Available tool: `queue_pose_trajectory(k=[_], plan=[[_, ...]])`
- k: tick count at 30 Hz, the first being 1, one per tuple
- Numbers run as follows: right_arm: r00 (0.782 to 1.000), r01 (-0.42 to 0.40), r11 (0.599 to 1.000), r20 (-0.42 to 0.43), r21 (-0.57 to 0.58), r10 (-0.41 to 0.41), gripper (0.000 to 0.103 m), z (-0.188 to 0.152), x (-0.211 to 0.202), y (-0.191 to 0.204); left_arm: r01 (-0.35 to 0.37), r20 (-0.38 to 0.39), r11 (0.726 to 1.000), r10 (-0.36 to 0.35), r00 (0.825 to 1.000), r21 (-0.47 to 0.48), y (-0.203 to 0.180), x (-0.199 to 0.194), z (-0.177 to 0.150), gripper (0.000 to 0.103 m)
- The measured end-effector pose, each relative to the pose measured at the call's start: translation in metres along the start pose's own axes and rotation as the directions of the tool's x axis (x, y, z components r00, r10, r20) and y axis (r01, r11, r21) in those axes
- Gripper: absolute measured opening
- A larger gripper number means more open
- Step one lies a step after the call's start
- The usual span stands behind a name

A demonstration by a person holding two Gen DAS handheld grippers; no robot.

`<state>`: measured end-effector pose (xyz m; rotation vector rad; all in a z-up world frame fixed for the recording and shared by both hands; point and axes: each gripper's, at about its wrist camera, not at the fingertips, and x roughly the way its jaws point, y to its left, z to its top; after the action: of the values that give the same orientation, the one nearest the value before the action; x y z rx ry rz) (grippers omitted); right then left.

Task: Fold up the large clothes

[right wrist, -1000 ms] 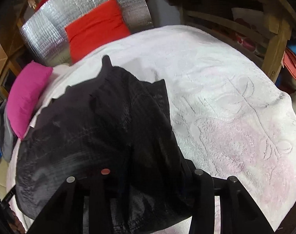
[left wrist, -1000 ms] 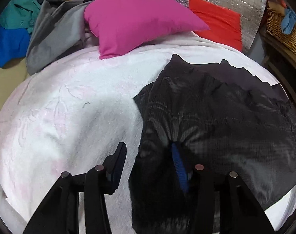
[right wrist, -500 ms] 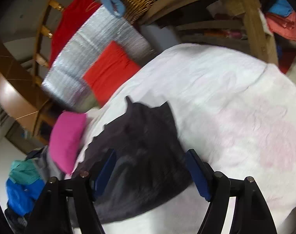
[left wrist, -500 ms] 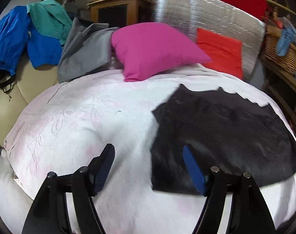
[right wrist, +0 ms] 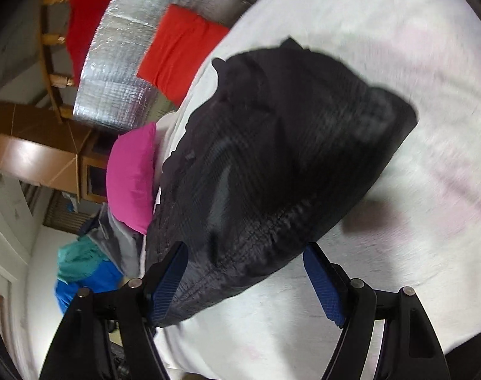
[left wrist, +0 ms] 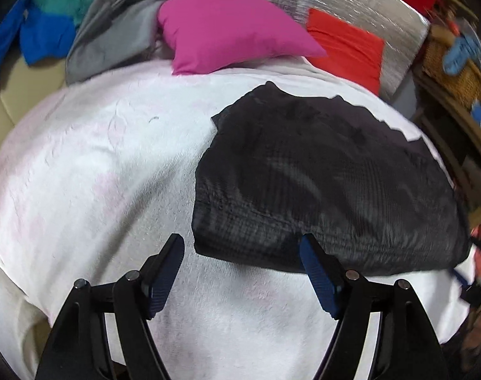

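A black garment (left wrist: 329,186) lies folded on the white-and-pink bedspread (left wrist: 98,174), to the right of the middle. My left gripper (left wrist: 242,247) is open and empty, just short of the garment's near edge. In the right wrist view the same garment (right wrist: 281,164) lies flat on the bedspread (right wrist: 414,205). My right gripper (right wrist: 245,255) is open and empty, hovering at the garment's near edge, not holding it.
A magenta pillow (left wrist: 227,28), a red pillow (left wrist: 348,47) and a silver foil panel (left wrist: 329,3) stand at the head of the bed. Grey (left wrist: 110,31), teal and blue clothes (left wrist: 47,28) pile at the far left. A wicker basket (left wrist: 452,63) sits on wooden shelving to the right.
Both grippers let go of the black garment, opened wide and pulled back. The garment now lies flat. The right wrist view has rolled sideways.
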<state>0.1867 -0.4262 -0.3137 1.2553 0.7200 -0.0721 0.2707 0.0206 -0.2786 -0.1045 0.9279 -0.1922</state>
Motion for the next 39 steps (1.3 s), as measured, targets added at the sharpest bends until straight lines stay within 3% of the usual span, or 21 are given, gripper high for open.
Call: queue_pose_trajectory(k=[5, 9, 11, 13, 14, 16, 19, 24, 26, 28, 29, 34, 39], plan=[[1.0, -0.013, 0.997, -0.002, 0.077, 0.013, 0.079, 0.004, 0.022, -0.007, 0.049, -0.045, 0.995, -0.053, 0.998, -0.082, 0.004, 0.012, -0.001, 0.076], [0.999, -0.016, 0.999, 0.044, 0.052, 0.013, 0.079, 0.009, 0.027, 0.0, 0.047, -0.022, 0.993, -0.05, 0.999, -0.105, 0.002, 0.013, 0.003, 0.076], [0.997, -0.003, 1.0, 0.076, 0.024, 0.001, 0.074, 0.01, 0.023, 0.003, 0.047, -0.001, 0.992, -0.047, 0.999, -0.115, 0.0, 0.014, 0.005, 0.076], [0.991, 0.045, 0.998, 0.125, -0.052, -0.038, 0.052, 0.008, 0.016, 0.015, 0.034, 0.023, 0.994, -0.031, 0.999, -0.102, -0.003, 0.014, 0.008, 0.076], [0.988, 0.064, 0.994, 0.147, -0.089, -0.05, 0.048, 0.007, 0.014, 0.022, 0.025, 0.038, 0.996, -0.022, 0.999, -0.088, -0.006, 0.014, 0.01, 0.076], [0.977, 0.127, 0.973, 0.195, -0.193, -0.089, 0.045, 0.002, 0.011, 0.04, -0.025, 0.065, 0.999, 0.027, 0.998, -0.03, -0.015, 0.016, 0.015, 0.076], [0.964, 0.24, 0.94, 0.172, -0.244, -0.202, 0.044, 0.002, 0.024, 0.04, -0.085, 0.012, 0.996, 0.085, 0.996, 0.027, -0.022, 0.033, 0.013, 0.076], [0.971, 0.225, 0.945, 0.137, -0.237, -0.197, 0.044, 0.004, 0.023, 0.036, -0.074, 0.02, 0.997, 0.074, 0.997, 0.017, -0.02, 0.023, 0.008, 0.076], [0.969, 0.237, 0.94, 0.136, -0.245, -0.208, 0.045, 0.0, 0.019, 0.037, -0.107, 0.043, 0.993, 0.105, 0.994, 0.045, -0.025, 0.016, 0.005, 0.076], [0.97, 0.237, 0.939, 0.118, -0.247, -0.214, 0.068, -0.003, 0.018, 0.039, -0.144, 0.067, 0.987, 0.139, 0.988, 0.074, -0.03, 0.009, 0.003, 0.076], [0.974, 0.219, 0.944, 0.104, -0.245, -0.2, 0.073, -0.005, 0.016, 0.039, -0.158, 0.082, 0.984, 0.151, 0.985, 0.087, -0.033, 0.005, 0.003, 0.076], [0.994, 0.111, 0.964, 0.03, -0.244, -0.107, 0.08, -0.017, 0.014, 0.043, -0.171, 0.179, 0.977, 0.146, 0.973, 0.13, -0.047, -0.019, -0.003, 0.076], [0.991, 0.002, 0.983, -0.128, -0.186, -0.026, 0.08, -0.029, 0.043, 0.043, -0.167, 0.186, 0.971, 0.135, 0.973, 0.17, -0.059, -0.018, -0.006, 0.076]])
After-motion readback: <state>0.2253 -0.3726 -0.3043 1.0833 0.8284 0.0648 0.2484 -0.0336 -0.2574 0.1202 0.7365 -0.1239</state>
